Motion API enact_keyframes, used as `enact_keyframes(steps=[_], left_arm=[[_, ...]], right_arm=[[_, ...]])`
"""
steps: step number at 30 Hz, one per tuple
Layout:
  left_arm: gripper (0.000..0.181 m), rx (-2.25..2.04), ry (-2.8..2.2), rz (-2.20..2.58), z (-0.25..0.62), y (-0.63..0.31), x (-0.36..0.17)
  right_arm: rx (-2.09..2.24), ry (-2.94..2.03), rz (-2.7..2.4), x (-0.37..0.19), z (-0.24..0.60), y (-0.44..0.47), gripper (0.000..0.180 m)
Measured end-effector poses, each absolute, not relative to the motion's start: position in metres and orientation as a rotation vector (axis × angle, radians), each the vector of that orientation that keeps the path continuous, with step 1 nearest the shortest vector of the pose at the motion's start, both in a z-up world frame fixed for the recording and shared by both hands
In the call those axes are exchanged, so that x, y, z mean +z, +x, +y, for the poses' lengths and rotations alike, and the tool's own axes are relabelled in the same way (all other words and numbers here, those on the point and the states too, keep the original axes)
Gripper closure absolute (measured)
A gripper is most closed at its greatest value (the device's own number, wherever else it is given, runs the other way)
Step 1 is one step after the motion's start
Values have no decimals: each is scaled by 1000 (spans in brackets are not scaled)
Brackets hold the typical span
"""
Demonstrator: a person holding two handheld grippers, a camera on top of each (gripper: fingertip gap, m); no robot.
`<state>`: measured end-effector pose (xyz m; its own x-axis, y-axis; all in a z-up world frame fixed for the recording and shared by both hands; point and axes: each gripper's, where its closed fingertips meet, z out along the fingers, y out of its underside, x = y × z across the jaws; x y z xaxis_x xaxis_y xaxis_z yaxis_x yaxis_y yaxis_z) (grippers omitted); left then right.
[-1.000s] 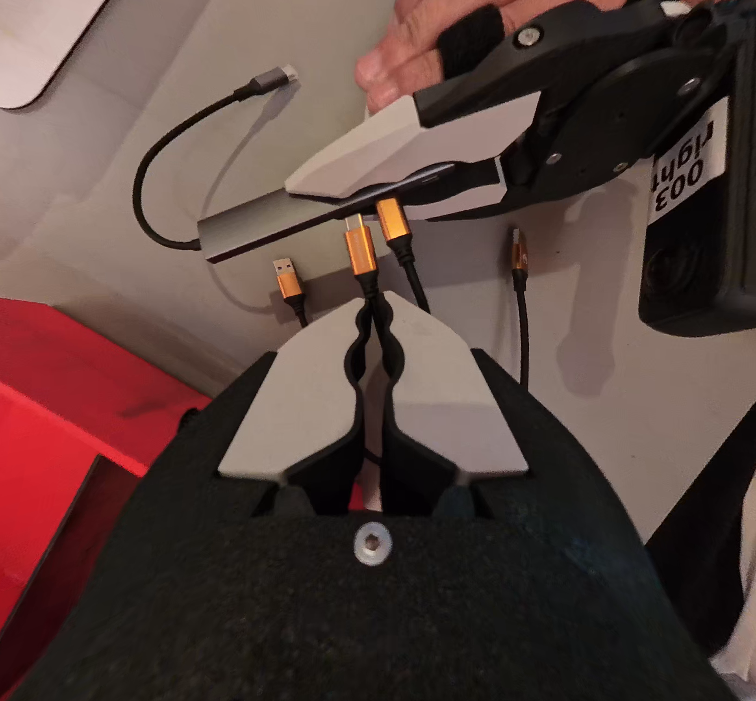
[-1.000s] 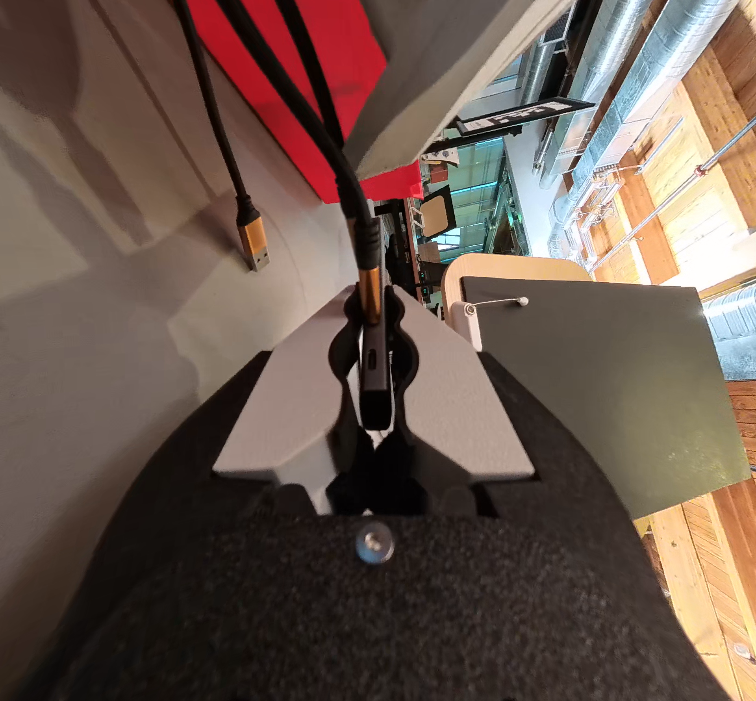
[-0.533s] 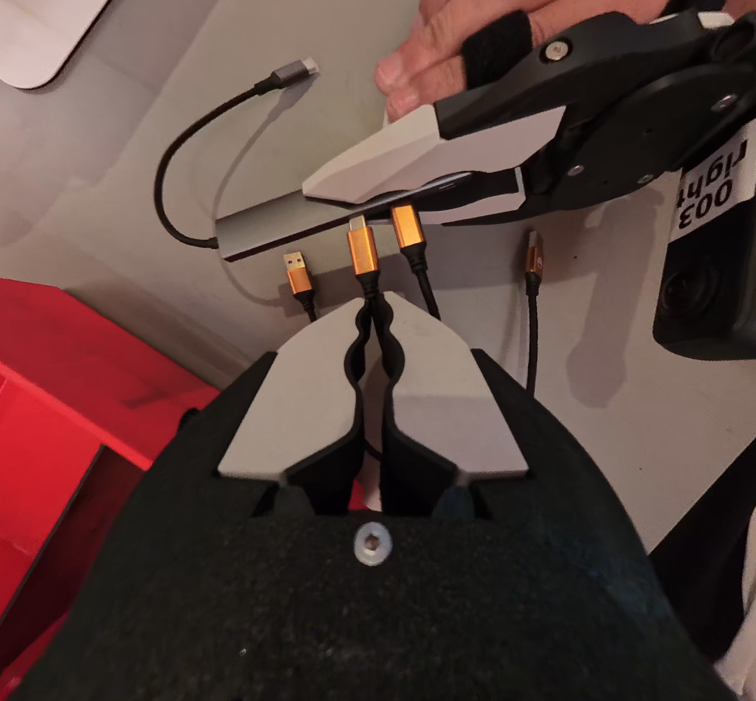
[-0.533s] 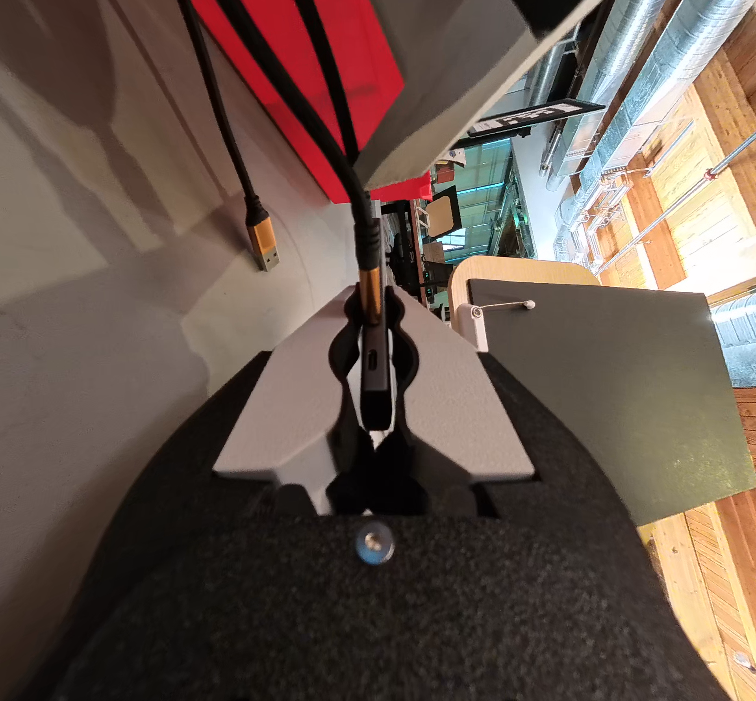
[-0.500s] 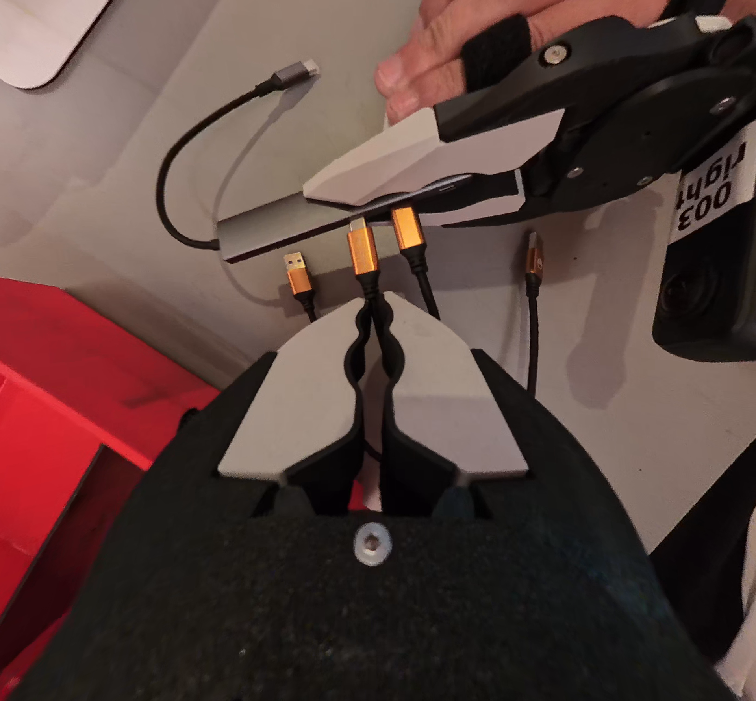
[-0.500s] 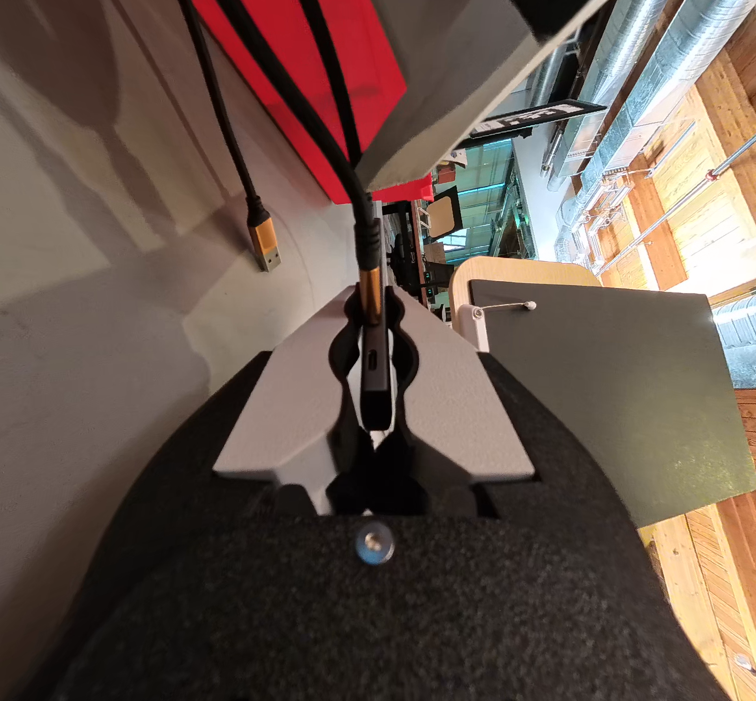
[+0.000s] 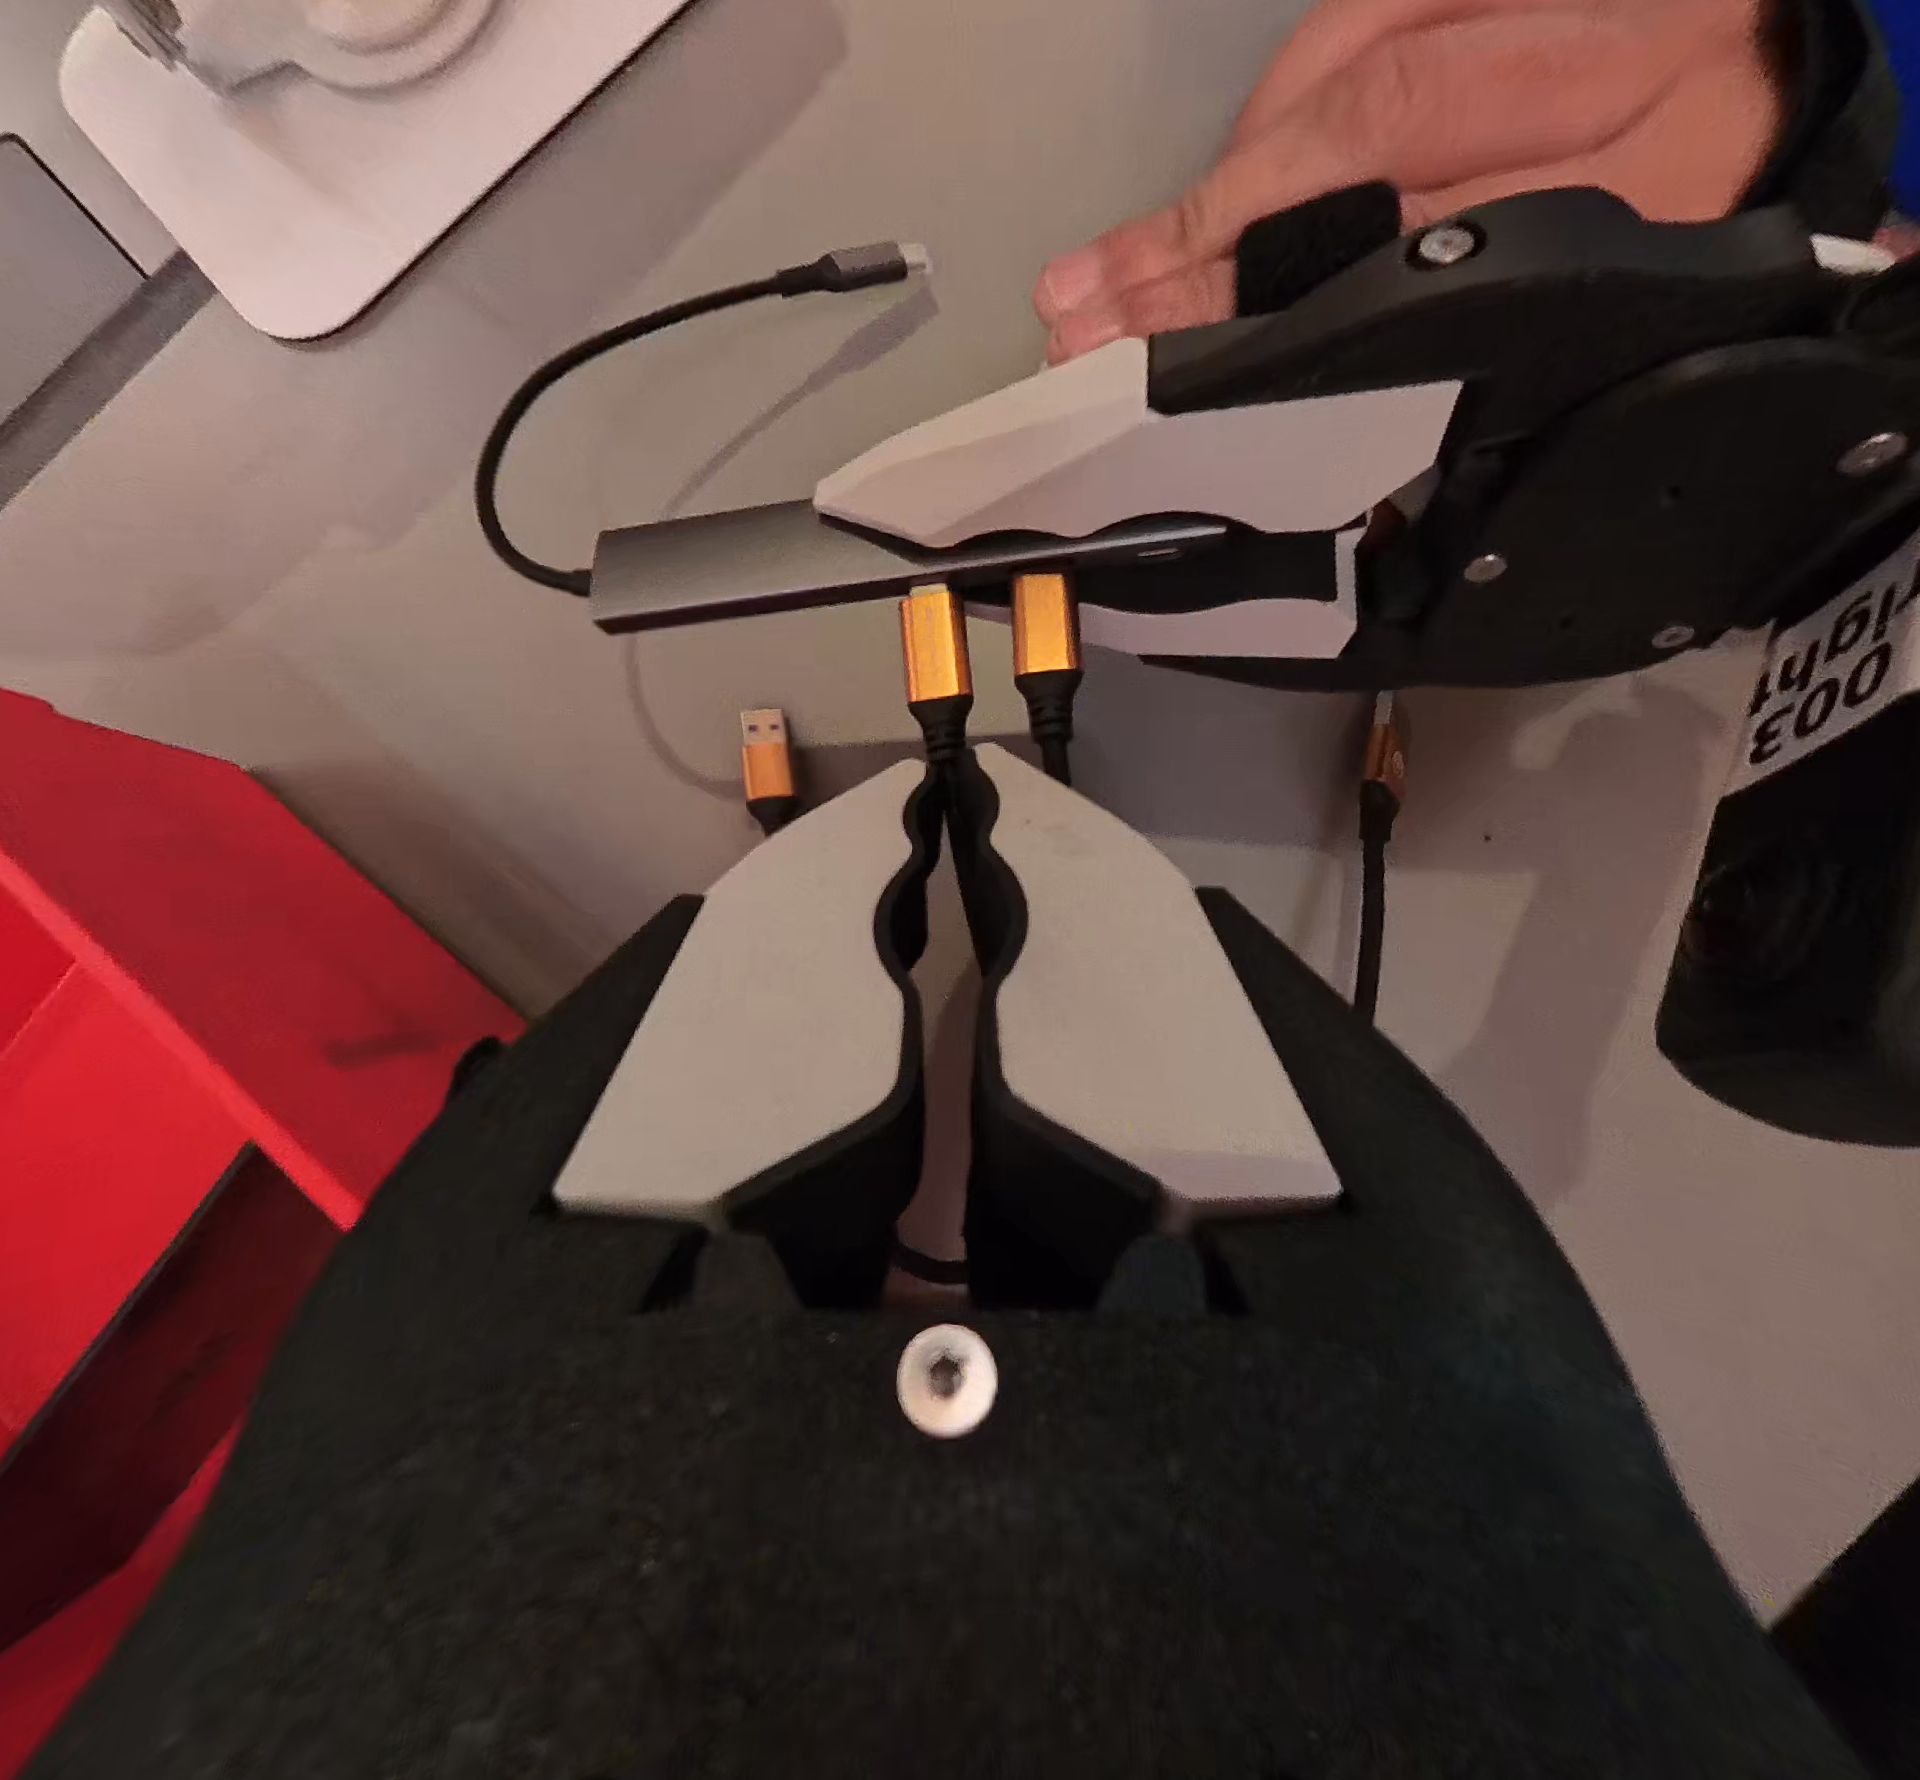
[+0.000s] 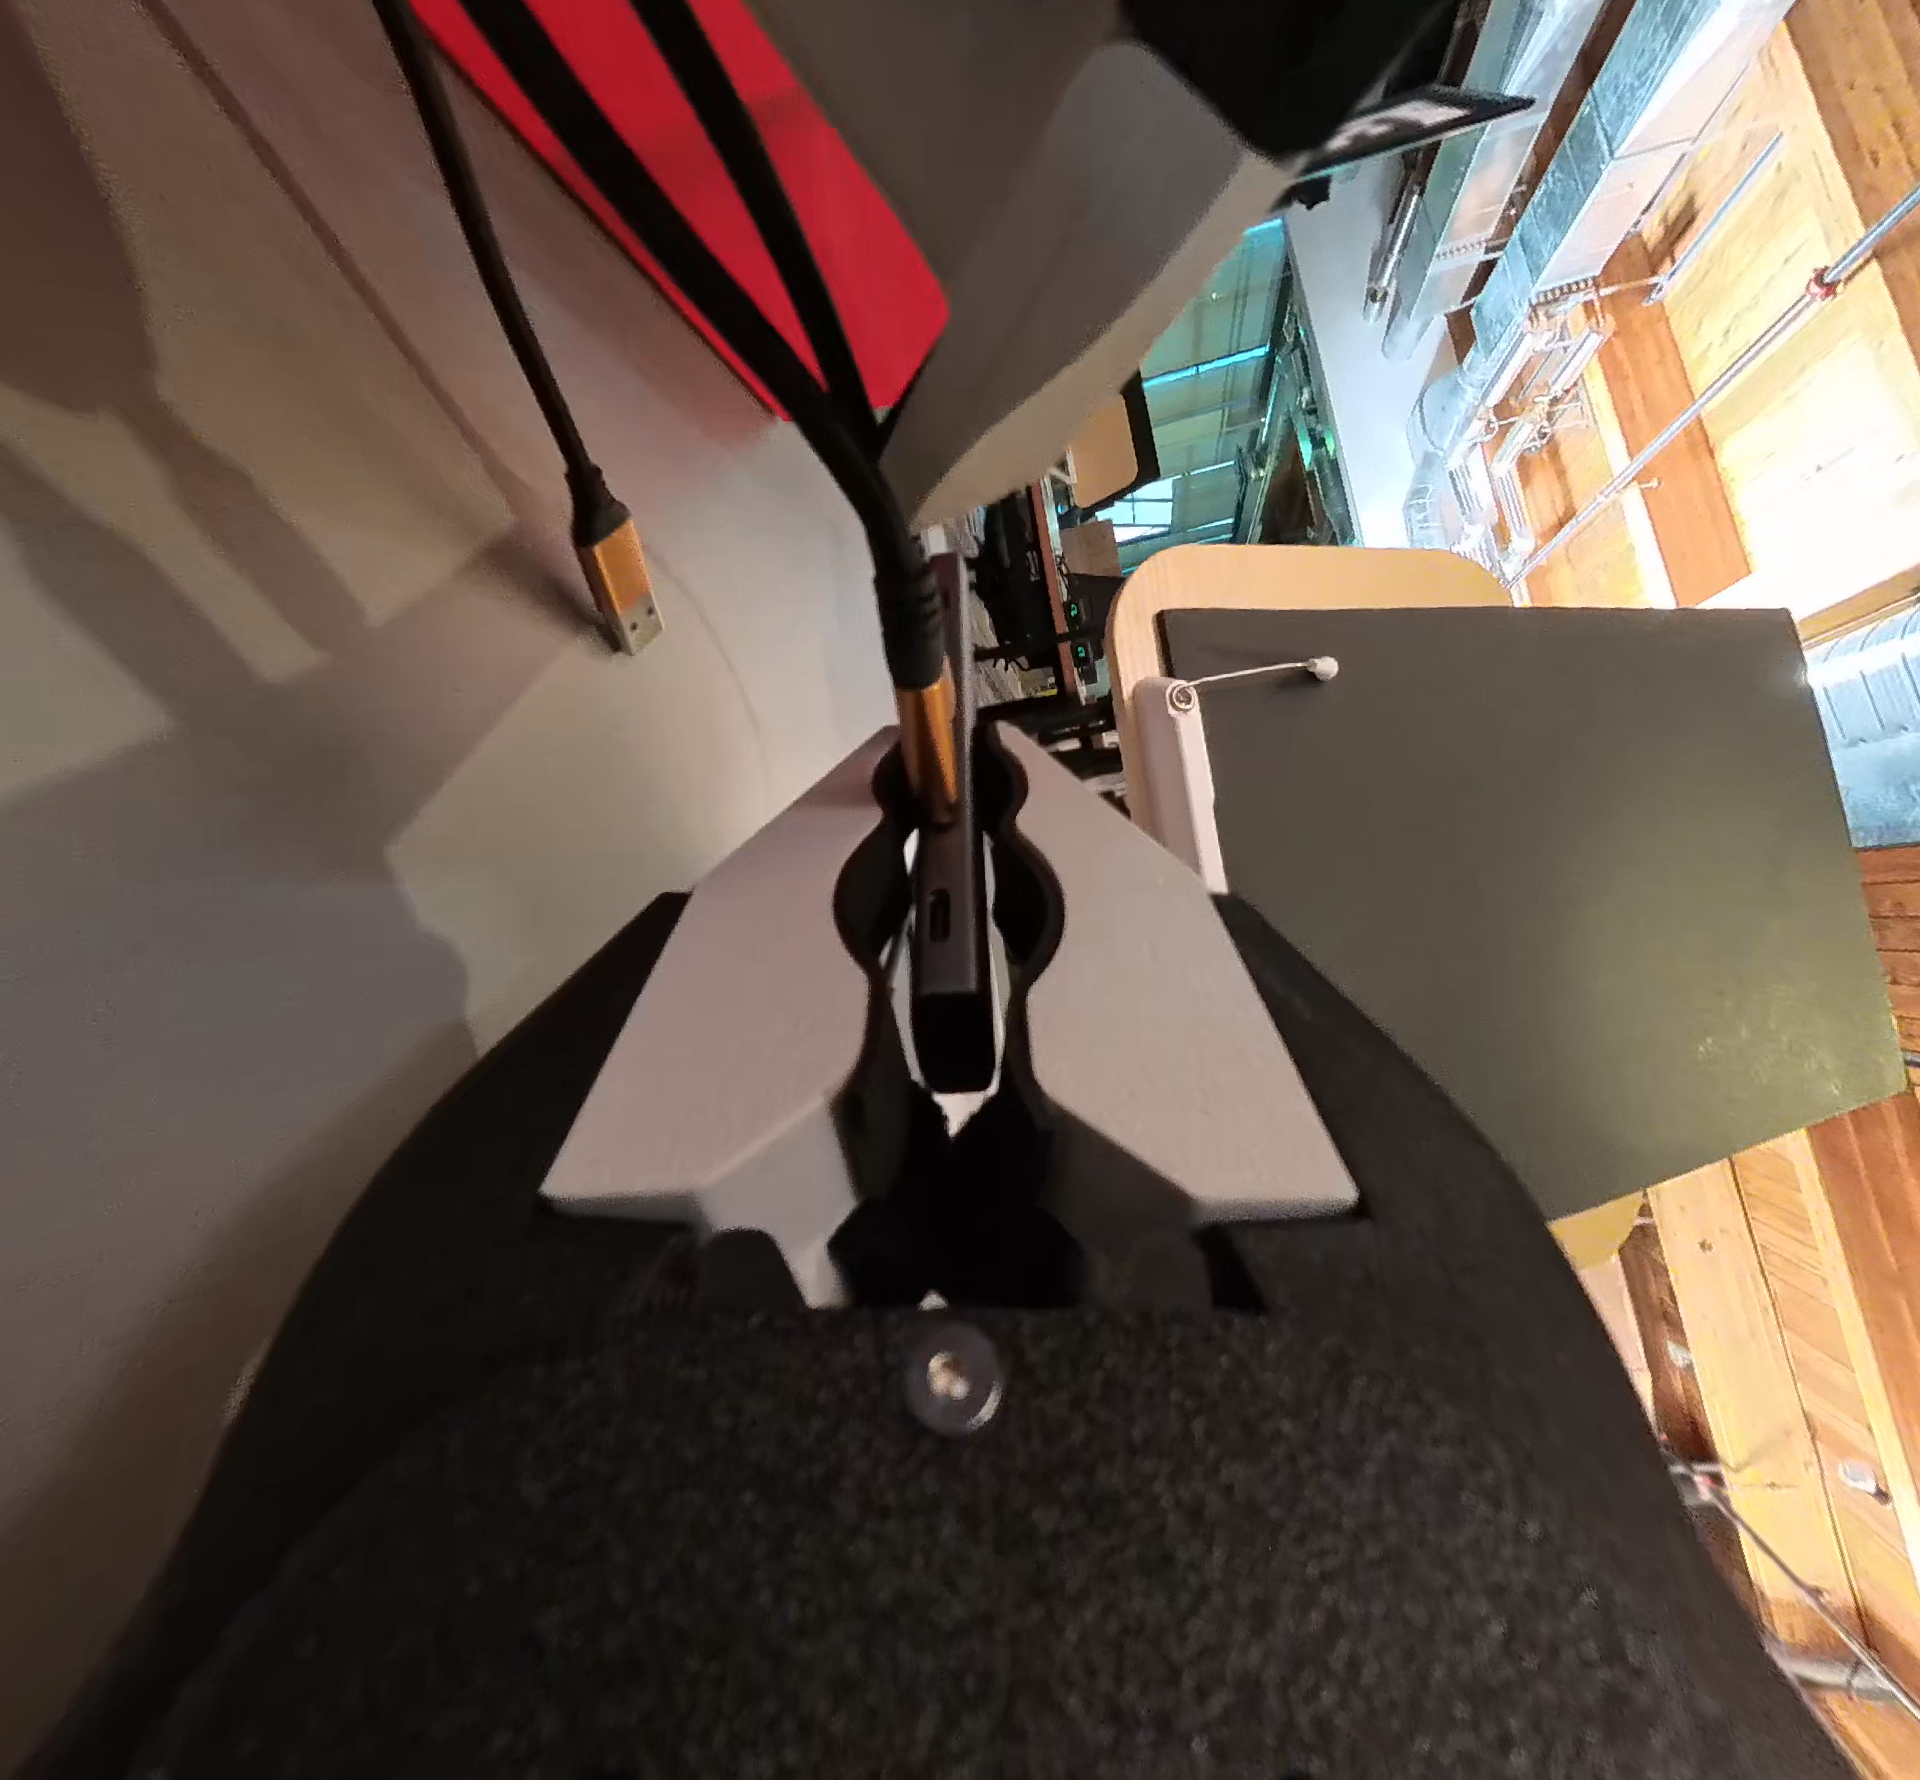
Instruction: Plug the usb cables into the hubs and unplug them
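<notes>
- While the left hand-held gripper pinches the cable just behind its orange plug, that plug sits at the grey hub; seating depth unclear.
- Right hand-held gripper clamps the hub, raised off the tabletop.
- Advice: move the plug straight along the port axis; brace the hub, avoid sideways bending.

Red bin is crowding the left gripper on its left side; right gripper and hub are blocking straight ahead. Loose plugs & cable are lying on the table either side, w/ bare surface opening to the right.
</notes>
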<state>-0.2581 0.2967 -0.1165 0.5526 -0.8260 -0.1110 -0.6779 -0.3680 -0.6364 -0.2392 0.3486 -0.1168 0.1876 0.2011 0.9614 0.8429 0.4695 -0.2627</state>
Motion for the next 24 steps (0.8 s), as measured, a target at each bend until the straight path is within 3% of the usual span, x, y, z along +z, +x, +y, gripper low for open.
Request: enact_keyframes(steps=[1, 15, 21, 24], left_arm=[[179, -313, -2141, 1189, 298, -257, -115], [180, -306, -2108, 1218, 298, -250, -119], [181, -475, -1978, 1174, 289, -241, -84], [172, -465, -1857, 1199, 280, -264, -49]], right_arm=[[-585, -1031, -1336, -117, 349, -239, 172], [-612, -1032, -1294, -112, 350, -235, 171], [-459, -981, -1246, -101, 346, -228, 172], [-385, -1045, -1227, -110, 351, -222, 172]])
